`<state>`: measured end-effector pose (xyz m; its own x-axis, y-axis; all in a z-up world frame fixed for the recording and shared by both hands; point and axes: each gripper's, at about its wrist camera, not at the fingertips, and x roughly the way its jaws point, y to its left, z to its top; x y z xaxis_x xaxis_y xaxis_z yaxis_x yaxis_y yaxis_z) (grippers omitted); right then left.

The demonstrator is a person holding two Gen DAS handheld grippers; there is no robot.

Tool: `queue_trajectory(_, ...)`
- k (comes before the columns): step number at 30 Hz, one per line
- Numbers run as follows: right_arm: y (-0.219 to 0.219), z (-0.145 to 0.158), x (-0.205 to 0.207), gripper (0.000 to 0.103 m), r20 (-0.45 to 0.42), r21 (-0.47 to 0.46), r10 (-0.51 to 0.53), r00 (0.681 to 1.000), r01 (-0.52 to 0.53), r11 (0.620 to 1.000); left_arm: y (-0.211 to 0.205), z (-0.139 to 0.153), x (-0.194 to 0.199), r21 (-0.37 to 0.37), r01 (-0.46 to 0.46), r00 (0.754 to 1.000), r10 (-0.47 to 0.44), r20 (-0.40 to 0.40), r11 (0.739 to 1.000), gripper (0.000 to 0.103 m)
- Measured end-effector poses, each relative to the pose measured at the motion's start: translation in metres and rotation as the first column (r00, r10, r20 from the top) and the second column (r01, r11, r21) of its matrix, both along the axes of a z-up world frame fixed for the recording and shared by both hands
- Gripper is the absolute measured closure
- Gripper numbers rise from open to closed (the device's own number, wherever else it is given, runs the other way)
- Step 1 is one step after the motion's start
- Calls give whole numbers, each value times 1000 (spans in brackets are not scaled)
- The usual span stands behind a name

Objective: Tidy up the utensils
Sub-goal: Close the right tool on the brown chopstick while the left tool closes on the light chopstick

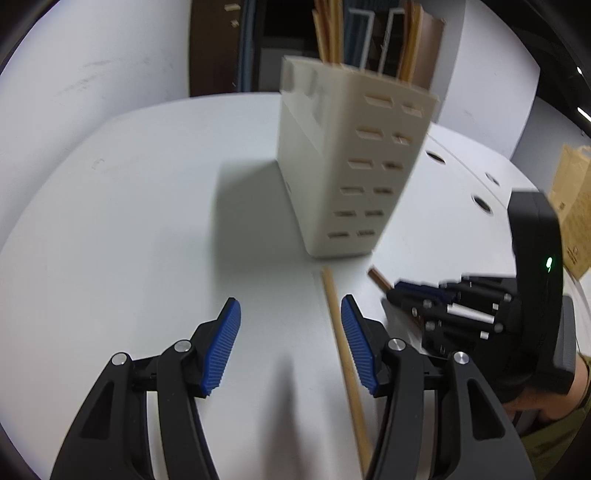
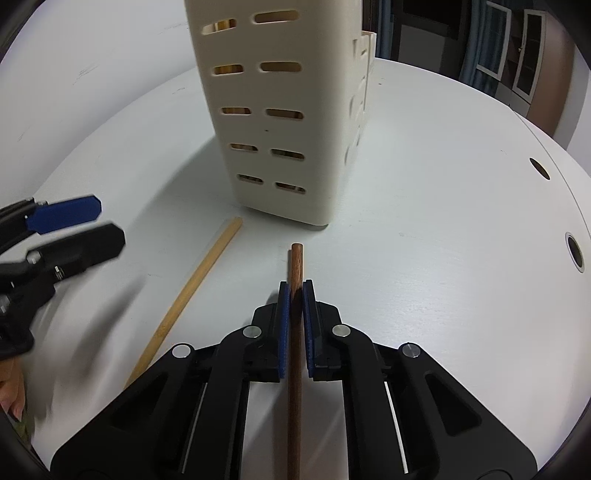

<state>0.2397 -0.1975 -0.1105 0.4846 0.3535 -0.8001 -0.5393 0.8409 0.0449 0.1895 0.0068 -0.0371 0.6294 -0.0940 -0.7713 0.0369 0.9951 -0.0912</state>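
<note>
A cream slotted utensil holder (image 1: 343,158) is seen standing upright on the white table (image 1: 147,206), with light wooden chopsticks (image 1: 328,33) rising out of its open top; in the right wrist view, pale wood is glimpsed through the slots of the same holder (image 2: 280,110). How the sticks are divided among inner compartments cannot be told. A dark brown chopstick (image 2: 295,332) is clamped between the blue-padded jaws of the right gripper (image 2: 294,295), its blunt end pointing toward the base of the holder and stopping just short of it. A light wooden chopstick (image 2: 192,291) is left lying flat on the table, just beside the dark one and angled away from it, its far end near the holder's front corner. The left gripper (image 1: 291,332) is held with its jaws spread wide and nothing between them; the same light chopstick (image 1: 343,354) is seen running close along the inner face of its right-hand pad. In the left wrist view the right gripper (image 1: 406,291) is shown close alongside, blurred. Round holes (image 2: 574,251) are visible in the table surface, well apart from the holder.
</note>
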Motion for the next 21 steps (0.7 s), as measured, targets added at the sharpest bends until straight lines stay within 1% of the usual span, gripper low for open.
queue_trajectory(3,-4,1,-5,96,-5,4,-1,1000,1,1000,-9,-8,7,19,38,998,-37,-47,999,47)
queue_trajectory(5,-9,1,-8,96,-12,9,-4,1000,4,1000,-15,-13,10,18,62,995,-60,-76,998,47)
queue_trajectory(6,-6,6,5,96,-16,11,-4,1000,4,1000,-18,-15,13,22,72,993,-70,-92,997,47)
queue_trajectory(8,-8,6,3,96,-23,17,0,1000,0,1000,-23,-20,18,44,85,990,-79,-115,995,47)
queue_trajectory(10,-8,7,5,96,-27,18,2,1000,-1,1000,-28,-26,23,70,101,985,-90,-147,992,54)
queue_trajectory(11,-10,9,16,96,-31,21,3,1000,-2,1000,-31,-29,26,84,107,982,-92,-167,991,56)
queue_trajectory(14,-15,11,18,96,-36,24,9,999,-8,1000,-37,-34,34,112,115,977,-93,-192,987,57)
queue_trajectory(19,-21,12,13,96,-38,27,12,999,-11,1000,-45,-40,42,132,127,970,-95,-226,983,57)
queue_trajectory(20,-22,12,12,96,-38,27,12,999,-11,1000,-47,-40,44,138,128,968,-93,-235,982,60)
queue_trajectory(21,-25,12,14,96,-37,26,14,999,-13,1000,-47,-39,47,140,130,966,-93,-240,982,61)
